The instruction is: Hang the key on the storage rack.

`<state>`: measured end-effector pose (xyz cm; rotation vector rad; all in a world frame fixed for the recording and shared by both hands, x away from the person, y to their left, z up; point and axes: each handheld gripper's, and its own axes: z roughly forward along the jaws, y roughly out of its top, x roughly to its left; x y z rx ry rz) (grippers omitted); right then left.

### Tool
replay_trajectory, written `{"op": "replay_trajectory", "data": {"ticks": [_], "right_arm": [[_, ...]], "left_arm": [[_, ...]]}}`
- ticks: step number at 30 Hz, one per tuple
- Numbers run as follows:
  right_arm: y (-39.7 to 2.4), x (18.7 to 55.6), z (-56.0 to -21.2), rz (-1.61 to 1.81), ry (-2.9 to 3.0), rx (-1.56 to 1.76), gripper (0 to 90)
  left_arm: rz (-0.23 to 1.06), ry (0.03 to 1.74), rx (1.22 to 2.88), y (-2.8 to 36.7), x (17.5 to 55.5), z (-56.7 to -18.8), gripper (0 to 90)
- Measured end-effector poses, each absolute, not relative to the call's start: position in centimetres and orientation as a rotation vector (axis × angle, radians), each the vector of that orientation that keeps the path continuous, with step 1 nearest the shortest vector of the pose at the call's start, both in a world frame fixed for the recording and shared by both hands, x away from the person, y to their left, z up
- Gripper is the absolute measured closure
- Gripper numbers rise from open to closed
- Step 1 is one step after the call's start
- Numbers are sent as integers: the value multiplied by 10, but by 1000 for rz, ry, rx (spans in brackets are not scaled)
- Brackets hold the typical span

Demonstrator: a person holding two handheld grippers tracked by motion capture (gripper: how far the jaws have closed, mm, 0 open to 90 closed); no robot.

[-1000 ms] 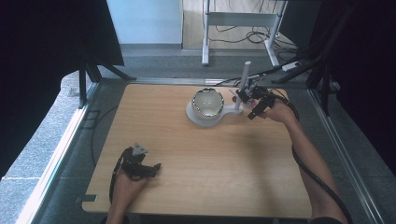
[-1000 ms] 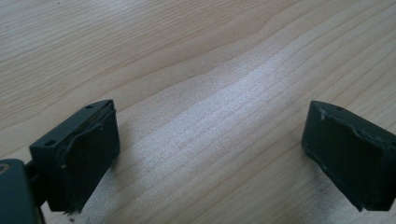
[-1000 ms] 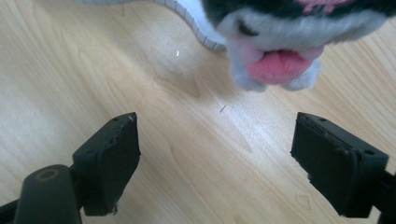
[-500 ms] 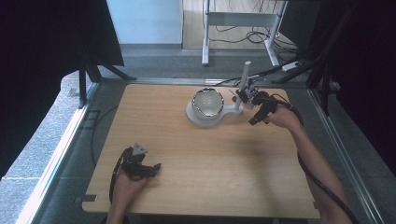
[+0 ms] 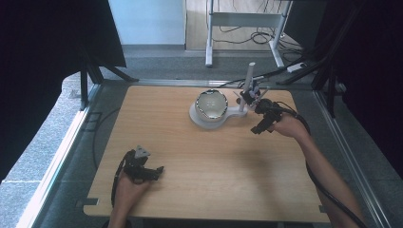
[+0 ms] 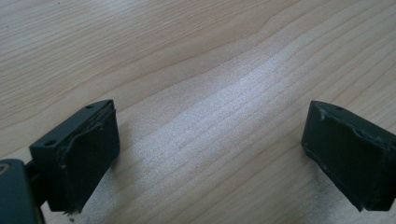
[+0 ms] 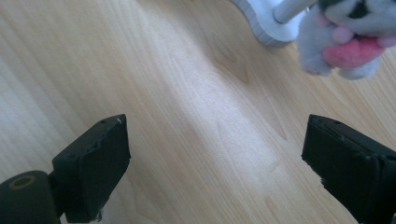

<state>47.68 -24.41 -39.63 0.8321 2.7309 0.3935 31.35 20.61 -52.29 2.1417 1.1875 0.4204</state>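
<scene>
A white stand (image 5: 204, 119) carries a round shiny bowl (image 5: 212, 104) and an upright post (image 5: 250, 76) at the table's far middle. A small grey and pink plush toy (image 7: 345, 42) hangs by the post, above the stand's base (image 7: 264, 21). My right gripper (image 5: 260, 127) is just right of the stand, over bare wood. Its jaws have just been opening and stand wide apart (image 7: 215, 154) with nothing between them. My left gripper (image 5: 157, 171) rests near the front left of the table, open (image 6: 210, 140) over bare wood.
The wooden table (image 5: 199, 180) sits inside a metal frame. Cables trail from both grippers. Beyond the far edge stand a white metal rack (image 5: 247, 19) and floor cables. Dark curtains hang at both sides.
My right gripper has drawn back from the post and plush toy, toward the right and the near side, and its jaws have spread. The left hand has stayed put.
</scene>
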Motion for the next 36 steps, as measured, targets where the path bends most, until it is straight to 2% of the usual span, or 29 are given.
{"op": "replay_trajectory", "data": {"ticks": [36], "right_arm": [[-252,399,-414,487,2729,692,79]], "left_arm": [[422,1185,2144,206,314,-523,40]]}}
